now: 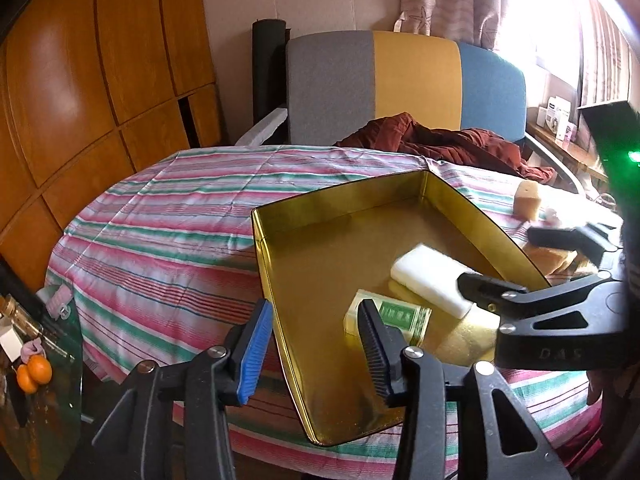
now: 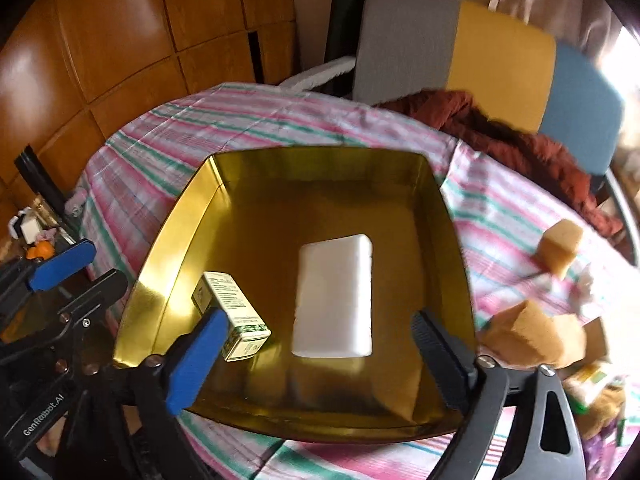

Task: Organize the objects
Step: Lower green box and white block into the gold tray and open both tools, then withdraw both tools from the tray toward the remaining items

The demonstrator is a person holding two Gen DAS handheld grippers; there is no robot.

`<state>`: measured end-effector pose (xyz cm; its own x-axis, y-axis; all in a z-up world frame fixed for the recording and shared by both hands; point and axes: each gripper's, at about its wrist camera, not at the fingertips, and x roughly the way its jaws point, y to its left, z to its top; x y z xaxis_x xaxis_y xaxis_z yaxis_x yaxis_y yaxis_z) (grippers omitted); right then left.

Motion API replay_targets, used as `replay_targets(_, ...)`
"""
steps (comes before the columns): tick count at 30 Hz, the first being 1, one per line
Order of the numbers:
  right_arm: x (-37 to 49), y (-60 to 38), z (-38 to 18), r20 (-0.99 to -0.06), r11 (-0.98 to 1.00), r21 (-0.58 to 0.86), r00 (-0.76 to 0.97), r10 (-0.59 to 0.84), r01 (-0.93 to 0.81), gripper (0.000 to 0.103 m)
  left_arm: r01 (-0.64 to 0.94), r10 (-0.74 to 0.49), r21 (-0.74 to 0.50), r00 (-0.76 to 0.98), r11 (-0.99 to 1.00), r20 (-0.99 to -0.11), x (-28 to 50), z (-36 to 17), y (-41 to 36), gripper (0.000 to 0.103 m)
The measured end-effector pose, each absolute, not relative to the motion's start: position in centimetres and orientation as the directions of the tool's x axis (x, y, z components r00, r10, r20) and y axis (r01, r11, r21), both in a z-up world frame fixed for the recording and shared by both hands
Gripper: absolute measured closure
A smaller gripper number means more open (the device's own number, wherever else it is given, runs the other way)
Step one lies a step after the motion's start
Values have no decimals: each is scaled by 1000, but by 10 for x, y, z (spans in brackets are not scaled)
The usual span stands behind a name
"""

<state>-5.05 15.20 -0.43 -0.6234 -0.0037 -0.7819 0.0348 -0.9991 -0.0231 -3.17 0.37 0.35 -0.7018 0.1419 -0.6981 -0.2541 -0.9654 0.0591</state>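
White block (image 2: 334, 296) lies flat in gold tin (image 2: 168, 216) on the desk, beside small green box (image 2: 232, 316). Right claw (image 2: 320, 364) spread wide above it, nothing held; left claw (image 1: 316, 348) apart across the tin's wall. Right claw is best withdrawn straight, then directed to the sponges (image 2: 532, 332) outside.

Small green-and-cream box (image 2: 230, 316) partly covered by the blue pad; print too small to read. Tan sponge blocks (image 2: 532, 334) at right smeared by blur. Clutter at lower right edge (image 2: 600, 392) cut off, unidentifiable. Window area (image 1: 560, 8) blown out.
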Motion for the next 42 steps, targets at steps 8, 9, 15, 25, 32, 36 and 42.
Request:
replay_targets(8, -34, 154, 11, -726, -994, -84, -678, 111, -72, 0, -236, 130, 52, -690, -970, -712, -31, -2, -1, 58)
replay_targets(9, -31, 154, 13, -717, -991, -94, -685, 131, -91, 0, -237, 127, 55, -688, -970, -714, -30, -3, -1, 58)
replay_targets(15, -22, 149, 14, -708, -977, -183, -675, 209, -110, 0, -233, 117, 59, -674, -971, -729, -30, -6, 3, 58)
replay_targets(25, -5, 159, 23, -688, -989, -86, -711, 146, -120, 0, -239, 112, 72, -673, -968, -731, -28, -4, 11, 58)
replay_targets(32, 2, 168, 23, -685, -987, -81, -712, 156, -139, 0, -262, 118, 81, -663, -962, -739, -28, -4, 23, 58)
replay_targets(36, 4, 176, 22, -685, -985, -78, -709, 167, -157, 0, -274, 122, 85, -658, -958, -743, -28, -5, 28, 58)
replay_targets(42, 6, 188, 20, -687, -981, -76, -704, 180, -177, 0, -297, 140, 78, -647, -952, -749, -29, -7, 36, 58)
